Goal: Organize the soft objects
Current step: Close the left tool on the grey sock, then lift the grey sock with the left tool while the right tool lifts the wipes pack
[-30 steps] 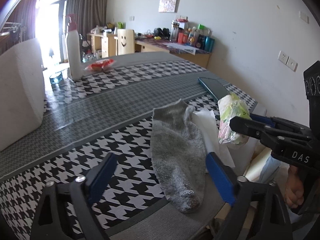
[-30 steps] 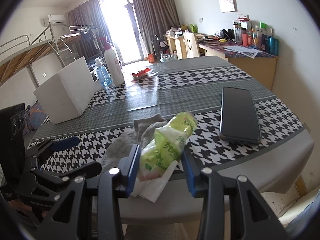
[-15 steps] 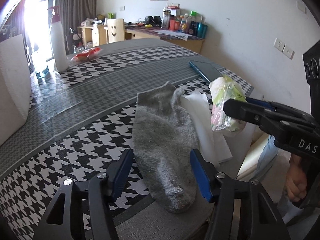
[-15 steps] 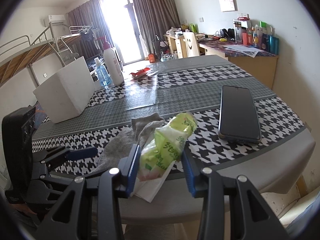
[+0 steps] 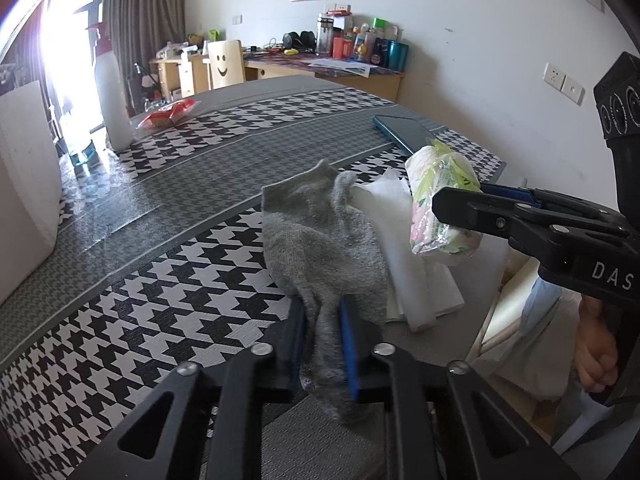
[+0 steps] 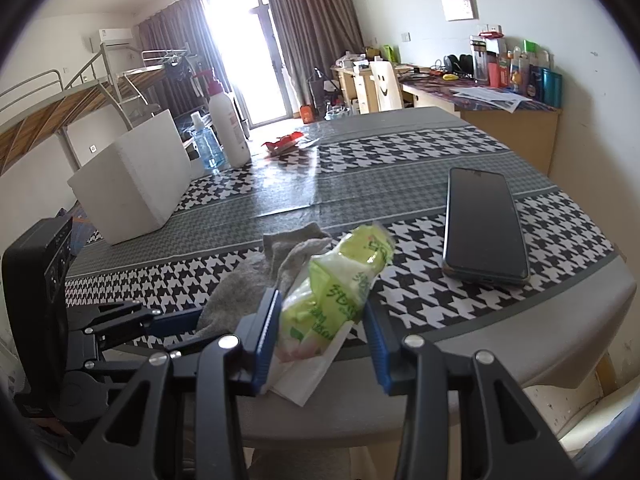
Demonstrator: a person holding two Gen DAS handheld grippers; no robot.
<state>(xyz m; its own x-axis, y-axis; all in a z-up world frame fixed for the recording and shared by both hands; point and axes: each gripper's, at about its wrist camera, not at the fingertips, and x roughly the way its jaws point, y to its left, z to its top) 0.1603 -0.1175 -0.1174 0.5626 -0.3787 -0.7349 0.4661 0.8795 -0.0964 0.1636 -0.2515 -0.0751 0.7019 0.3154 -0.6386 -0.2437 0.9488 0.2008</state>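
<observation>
The left tongs (image 5: 322,340) are pinched narrow on the toe end of the grey sock (image 5: 320,240), which stretches away toward 12 o'clock across the houndstooth tabletop (image 5: 160,280). The right tongs (image 6: 320,336) clamp a green tissue pack (image 6: 340,288), held just above a white tissue sheet (image 6: 308,380) at the tabletop's near edge. A dark phone (image 6: 482,224) lies at 2 o'clock from the pack; a white foam box (image 6: 132,184) sits at 10 o'clock.
</observation>
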